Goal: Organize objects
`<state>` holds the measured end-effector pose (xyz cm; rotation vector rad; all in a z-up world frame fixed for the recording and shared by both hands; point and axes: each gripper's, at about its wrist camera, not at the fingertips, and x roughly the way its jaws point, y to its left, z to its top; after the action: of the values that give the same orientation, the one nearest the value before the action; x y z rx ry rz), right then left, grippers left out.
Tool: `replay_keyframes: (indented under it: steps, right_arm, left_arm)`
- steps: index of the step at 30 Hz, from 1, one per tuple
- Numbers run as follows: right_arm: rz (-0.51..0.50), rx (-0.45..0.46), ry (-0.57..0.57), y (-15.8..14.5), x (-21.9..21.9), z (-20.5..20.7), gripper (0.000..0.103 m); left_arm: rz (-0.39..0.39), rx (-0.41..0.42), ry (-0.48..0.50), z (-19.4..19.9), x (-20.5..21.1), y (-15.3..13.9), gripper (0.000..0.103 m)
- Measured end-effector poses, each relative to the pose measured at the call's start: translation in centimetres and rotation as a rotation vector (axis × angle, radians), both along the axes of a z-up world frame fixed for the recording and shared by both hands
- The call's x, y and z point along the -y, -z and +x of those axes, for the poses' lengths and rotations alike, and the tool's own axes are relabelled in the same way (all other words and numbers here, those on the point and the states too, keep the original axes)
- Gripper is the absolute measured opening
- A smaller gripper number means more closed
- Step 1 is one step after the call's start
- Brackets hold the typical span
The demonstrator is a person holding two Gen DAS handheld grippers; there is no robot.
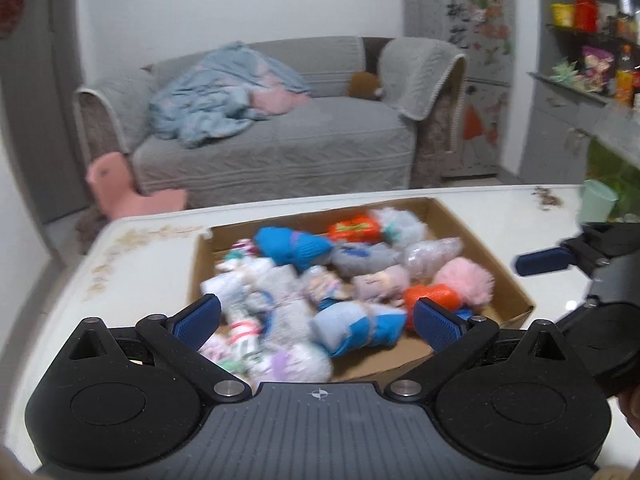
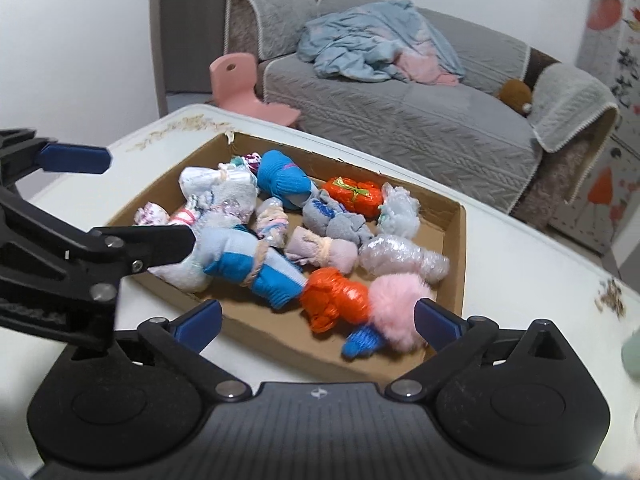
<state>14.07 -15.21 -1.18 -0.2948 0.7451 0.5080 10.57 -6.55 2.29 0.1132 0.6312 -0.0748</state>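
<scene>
Both jaws wide, empty — cardboard tray [image 2: 452,240] of bundles on white table [image 2: 520,264]; grey sofa [image 2: 420,120] behind.

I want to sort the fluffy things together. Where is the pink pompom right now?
The pink pompom lies in the cardboard box's near right corner, against an orange bundle, just off the right gripper's right fingertip.

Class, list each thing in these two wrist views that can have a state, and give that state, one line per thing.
left gripper: open, holds nothing
right gripper: open, holds nothing
cardboard box: open-topped, on the white table, filled with bundles
blue-and-grey sock bundle: rolled, tied with cord, lying in the box
pink pompom: loose in the box's near corner
blanket: crumpled on the sofa
</scene>
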Motion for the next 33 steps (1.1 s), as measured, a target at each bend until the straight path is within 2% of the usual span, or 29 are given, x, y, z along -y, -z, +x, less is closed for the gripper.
replay_keyframes:
  steps: [4, 8, 13, 19, 23, 25, 27, 30, 33]
  right_arm:
    - [0.033, -0.013, 0.053, 0.0, 0.1, -1.4, 0.102]
    - [0.046, -0.017, 0.076, -0.1, 0.1, -2.5, 0.102]
    - [0.045, -0.010, 0.086, -0.3, -0.1, -3.4, 0.102]
    - [0.036, -0.005, 0.077, -0.4, -0.6, -4.1, 0.102]
    - [0.043, 0.007, 0.069, -0.7, -1.0, -4.7, 0.102]
    - [0.042, 0.010, 0.065, -0.8, -1.1, -4.8, 0.102]
    - [0.044, 0.011, 0.062, -0.9, -1.3, -5.0, 0.102]
    - [0.042, 0.011, 0.058, -0.9, -1.5, -5.1, 0.102]
    - [0.041, 0.013, 0.054, -1.0, -1.7, -5.2, 0.102]
  left_arm:
    - [0.038, 0.004, -0.051, -1.4, -0.1, 0.0, 0.103]
    - [0.021, -0.004, -0.069, -2.8, -0.7, -0.2, 0.103]
    - [0.066, 0.077, -0.086, -5.3, -0.6, -0.5, 0.102]
    - [0.116, 0.124, -0.064, -6.9, -0.1, -1.5, 0.102]
    - [0.101, 0.136, -0.029, -7.6, -0.3, -2.5, 0.102]
    - [0.066, 0.166, -0.001, -8.2, -0.7, -2.8, 0.102]
    - [0.037, 0.155, -0.010, -8.3, -1.0, -3.0, 0.102]
    - [0.082, 0.160, -0.021, -8.4, -0.7, -2.9, 0.102]
    - [0.094, 0.154, -0.045, -8.4, -0.9, -2.9, 0.102]
